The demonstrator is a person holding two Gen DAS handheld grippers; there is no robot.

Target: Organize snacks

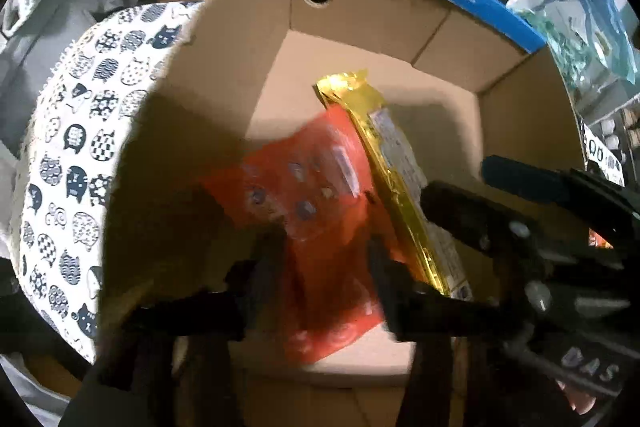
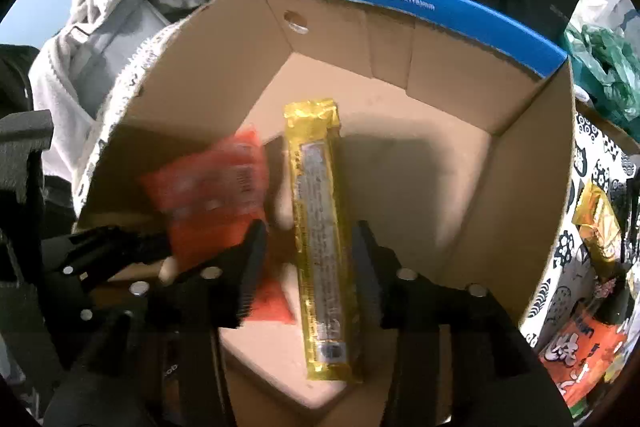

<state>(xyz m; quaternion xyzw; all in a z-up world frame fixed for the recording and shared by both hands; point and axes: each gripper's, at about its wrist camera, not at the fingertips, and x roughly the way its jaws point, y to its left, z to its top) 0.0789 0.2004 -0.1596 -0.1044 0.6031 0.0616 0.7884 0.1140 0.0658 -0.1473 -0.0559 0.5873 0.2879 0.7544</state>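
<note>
Hovering over the cardboard box point(image 2: 520, 155), I had both the left gripper point(image 1: 324, 263) and right gripper point(image 2: 308, 259) released; the red packet point(image 1: 316, 219) and gold bar point(image 2: 318, 227) lay inside, more snacks point(image 2: 584, 355) waiting outside on the cloth.

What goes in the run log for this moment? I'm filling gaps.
left gripper: open over red packet | right gripper: open around gold packet | both packets in cardboard box

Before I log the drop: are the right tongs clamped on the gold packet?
No, the right tongs stand open, clear of the gold packet on both sides.
</note>
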